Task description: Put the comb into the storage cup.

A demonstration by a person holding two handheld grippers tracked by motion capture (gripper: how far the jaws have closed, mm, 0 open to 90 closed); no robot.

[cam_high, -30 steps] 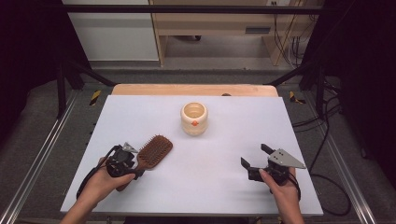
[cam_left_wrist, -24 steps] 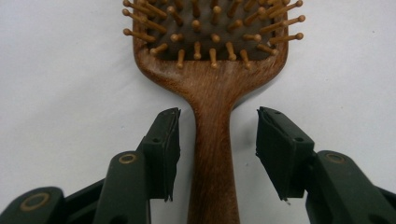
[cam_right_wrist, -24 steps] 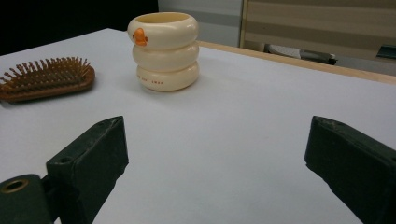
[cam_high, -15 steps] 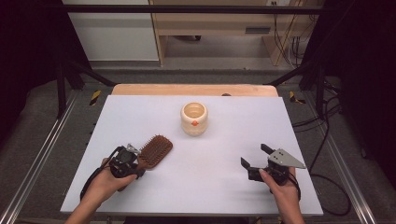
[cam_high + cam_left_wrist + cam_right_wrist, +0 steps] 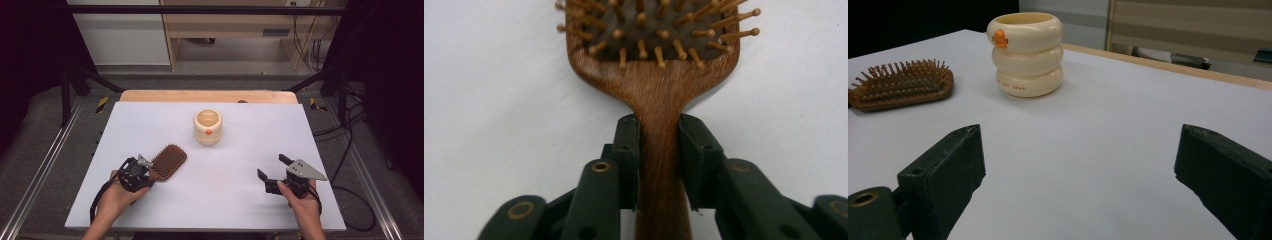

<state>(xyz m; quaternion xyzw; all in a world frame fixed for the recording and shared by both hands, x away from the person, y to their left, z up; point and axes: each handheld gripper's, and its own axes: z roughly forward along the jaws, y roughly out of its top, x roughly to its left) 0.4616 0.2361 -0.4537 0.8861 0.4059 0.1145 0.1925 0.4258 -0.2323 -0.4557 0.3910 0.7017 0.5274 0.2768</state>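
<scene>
a brown wooden paddle hairbrush (image 5: 169, 160) with wooden bristles is seen lying bristles-up on the white table top (image 5: 240, 135), near its front left, with its handle taken between the black jaws of the left gripper (image 5: 145, 171). those jaws have just been closing, and in the left gripper view the pads (image 5: 630, 145) are pressed against both sides of the narrow handle just below the brush head (image 5: 654, 45). the right gripper (image 5: 272, 176) is held low over the front right of the table, well apart from the brush, its jaws spread wide with nothing between them. a cream ribbed cup of three stacked rings with a small orange mark (image 5: 208, 127) stands upright near the table's middle, beyond both grippers. the step in hand is judged to be securing the brush for a lift. the pinch is best kept centred and square on the handle, firm before any rise, and the brush should be kept level so the heavier head does not swing down.
</scene>
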